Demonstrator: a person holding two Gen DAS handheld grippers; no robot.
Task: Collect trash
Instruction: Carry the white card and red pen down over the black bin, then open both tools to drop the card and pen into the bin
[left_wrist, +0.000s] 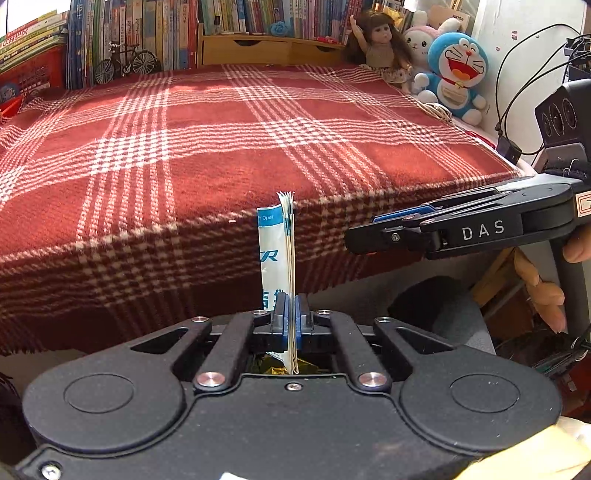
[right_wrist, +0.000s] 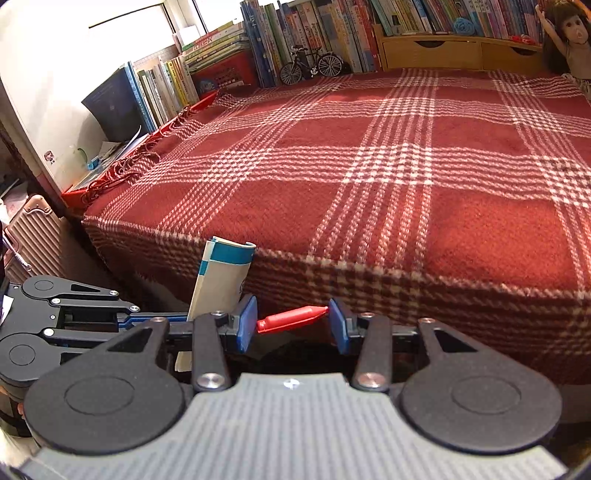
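The bed (left_wrist: 229, 147) filled most of what you saw, covered by a red blanket (right_wrist: 424, 192) with a white plaid pattern that hung over its near edge. Along the far side stood a long row of books (left_wrist: 147, 33), with a small model bicycle (left_wrist: 125, 62) in front of them and a wooden drawer unit (left_wrist: 269, 50) just beside. At the far right corner of the bed sat a doll (left_wrist: 380, 44), a white and pink plush rabbit (left_wrist: 421, 40) and a blue plush cat (left_wrist: 458, 74). In your right wrist view, a ribbed pink suitcase (right_wrist: 33, 229) stood on the floor by the left side of the bed.

Both your claws were held in front of the near edge of the bed, below the level of its top. Your left claw (left_wrist: 291, 314) had its blue pads pressed together on a flat white and blue packet (left_wrist: 279, 258), which stood upright between them, its top edge reaching the fold of the blanket. From the right wrist view the same packet (right_wrist: 221, 280) rose just to the left of your right claw. Your right claw (right_wrist: 293, 321) stood at a middling width, gripping a small red cap-like piece (right_wrist: 291, 319) that lay crosswise between the pads, its ends touching both. Your fingers (left_wrist: 543, 291) showed under that claw's handle at the right edge of the left wrist view.
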